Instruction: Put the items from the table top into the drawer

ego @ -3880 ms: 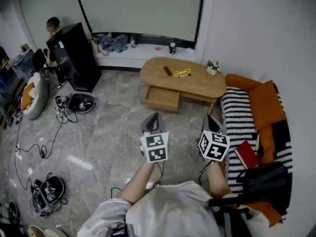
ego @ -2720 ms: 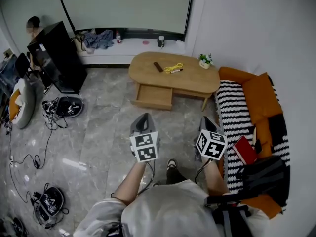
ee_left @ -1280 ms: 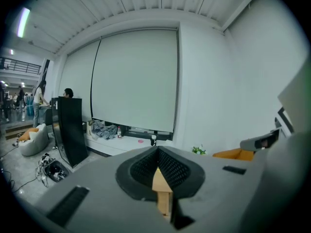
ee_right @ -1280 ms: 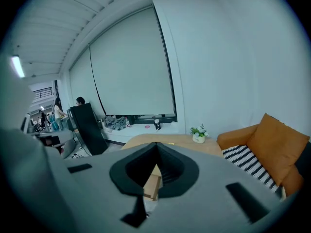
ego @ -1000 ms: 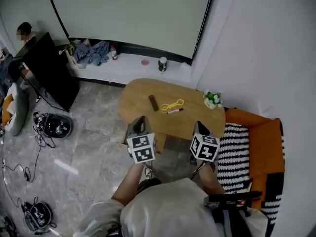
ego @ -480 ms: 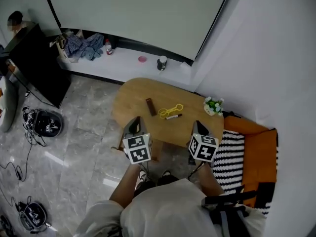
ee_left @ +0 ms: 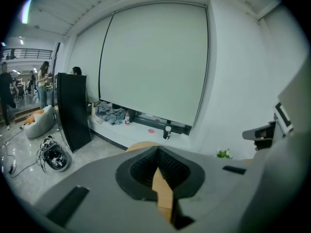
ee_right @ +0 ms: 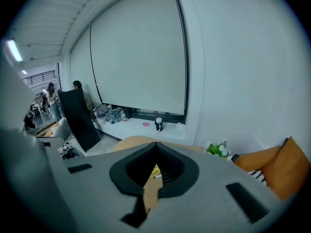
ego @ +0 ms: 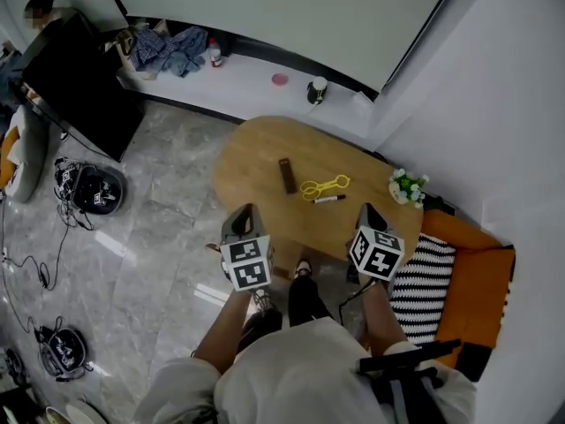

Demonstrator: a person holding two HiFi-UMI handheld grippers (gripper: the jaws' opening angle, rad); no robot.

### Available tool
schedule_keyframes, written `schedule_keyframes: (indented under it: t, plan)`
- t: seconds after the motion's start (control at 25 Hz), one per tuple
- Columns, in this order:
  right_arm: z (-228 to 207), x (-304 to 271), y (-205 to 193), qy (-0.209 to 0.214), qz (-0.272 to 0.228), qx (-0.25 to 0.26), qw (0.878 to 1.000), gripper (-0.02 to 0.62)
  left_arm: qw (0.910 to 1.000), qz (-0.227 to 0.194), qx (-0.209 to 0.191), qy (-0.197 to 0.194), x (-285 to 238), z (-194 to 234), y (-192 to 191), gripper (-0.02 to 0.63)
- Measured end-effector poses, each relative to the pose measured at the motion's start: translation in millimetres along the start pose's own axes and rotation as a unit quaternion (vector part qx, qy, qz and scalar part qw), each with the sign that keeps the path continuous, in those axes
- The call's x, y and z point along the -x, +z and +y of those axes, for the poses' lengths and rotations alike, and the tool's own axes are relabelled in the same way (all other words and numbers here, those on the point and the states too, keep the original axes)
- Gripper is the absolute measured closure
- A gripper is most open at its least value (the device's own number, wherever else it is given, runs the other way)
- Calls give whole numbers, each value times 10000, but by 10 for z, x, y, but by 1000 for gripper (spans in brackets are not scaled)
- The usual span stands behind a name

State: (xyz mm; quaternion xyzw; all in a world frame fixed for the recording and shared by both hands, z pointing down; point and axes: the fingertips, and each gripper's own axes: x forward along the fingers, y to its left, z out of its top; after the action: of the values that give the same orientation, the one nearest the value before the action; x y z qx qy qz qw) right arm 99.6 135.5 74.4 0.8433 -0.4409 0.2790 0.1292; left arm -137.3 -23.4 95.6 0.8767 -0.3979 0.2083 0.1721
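An oval wooden table [ego: 265,153] stands right before me. On it lie a brown bar [ego: 287,175], a yellow looped tool [ego: 324,185] and a marker [ego: 329,199]; a small potted plant [ego: 407,186] sits at its right end. My left gripper [ego: 244,212] hangs shut and empty over the table's near edge, left of the items. My right gripper [ego: 370,210] is also shut and empty, over the near right edge. Through the right gripper's [ee_right: 155,144] jaws I see the yellow tool [ee_right: 155,170]. The left gripper [ee_left: 158,149] shows only bare tabletop. The drawer is hidden under the table edge.
An orange sofa [ego: 481,272] with a striped blanket [ego: 415,285] stands at the right. A black cabinet [ego: 79,82] and a round device with cables [ego: 95,188] are at the left. A ledge behind the table holds a cup [ego: 318,89] and clothes [ego: 172,49].
I have walked up to the table, and both grippers have come forward and down to its near edge. The open drawer, seen earlier at the table's front, has dropped out of sight.
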Motion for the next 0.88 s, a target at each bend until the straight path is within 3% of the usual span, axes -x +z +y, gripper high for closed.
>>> schedule_keyframes:
  t: [0.32, 0.56, 0.88]
  plan:
    - [-288, -736, -407, 124, 480, 71, 9987, 603, 9988, 425, -27, 236, -677, -24, -407, 600]
    - [-414, -1356, -1112, 297, 933, 65, 9952, 603, 9944, 1000, 86, 337, -1228, -96, -1161, 601]
    - [-525, -1981, -1916, 350, 1352, 85, 9902, 603, 9884, 1452, 310, 310, -1849, -162, -2129, 600]
